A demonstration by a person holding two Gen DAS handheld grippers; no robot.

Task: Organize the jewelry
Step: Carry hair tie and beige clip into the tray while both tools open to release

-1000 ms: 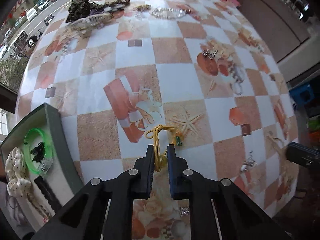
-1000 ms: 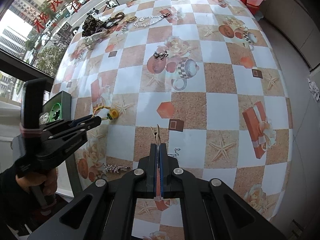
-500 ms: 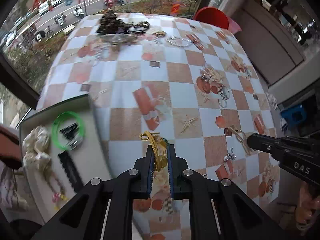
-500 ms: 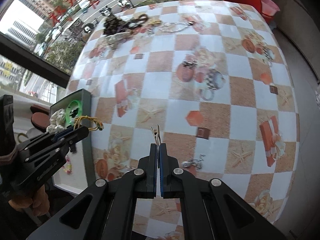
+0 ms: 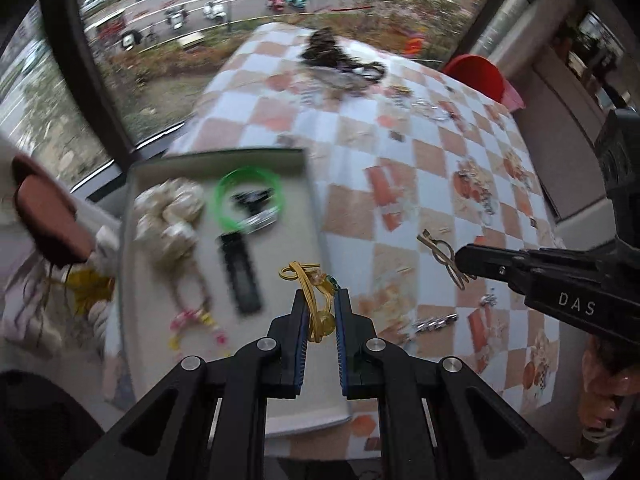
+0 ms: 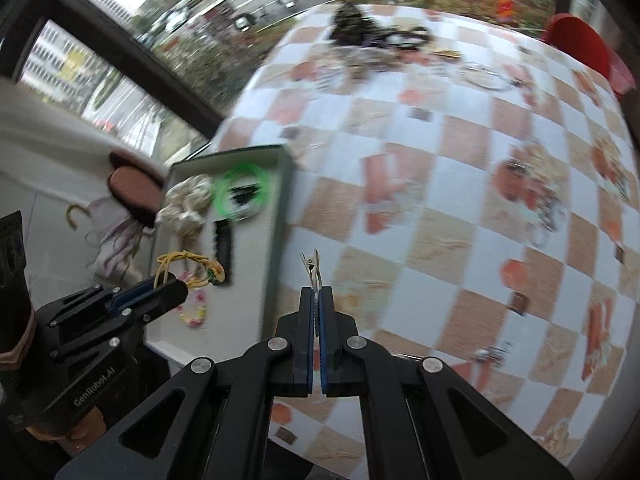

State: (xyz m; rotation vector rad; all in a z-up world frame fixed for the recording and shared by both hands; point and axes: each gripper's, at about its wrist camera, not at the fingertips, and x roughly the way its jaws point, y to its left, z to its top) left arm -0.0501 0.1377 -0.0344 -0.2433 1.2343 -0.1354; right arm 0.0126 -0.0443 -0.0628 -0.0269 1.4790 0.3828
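My left gripper is shut on a yellow cord hair tie with a small charm and holds it above the right part of the grey tray. It also shows in the right wrist view, with the yellow hair tie over the tray. My right gripper is shut on a thin metal hair clip, held in the air near the tray's right wall. The clip also shows in the left wrist view.
The tray holds a green bangle, a cream scrunchie, a black comb clip and a beaded bracelet. The checked tablecloth carries a dark jewelry pile at the far end and small silver pieces nearby. A red chair stands behind.
Both grippers have swung left from over the table toward the tray, carrying the hair tie and the clip. The tray now sits under the left gripper.
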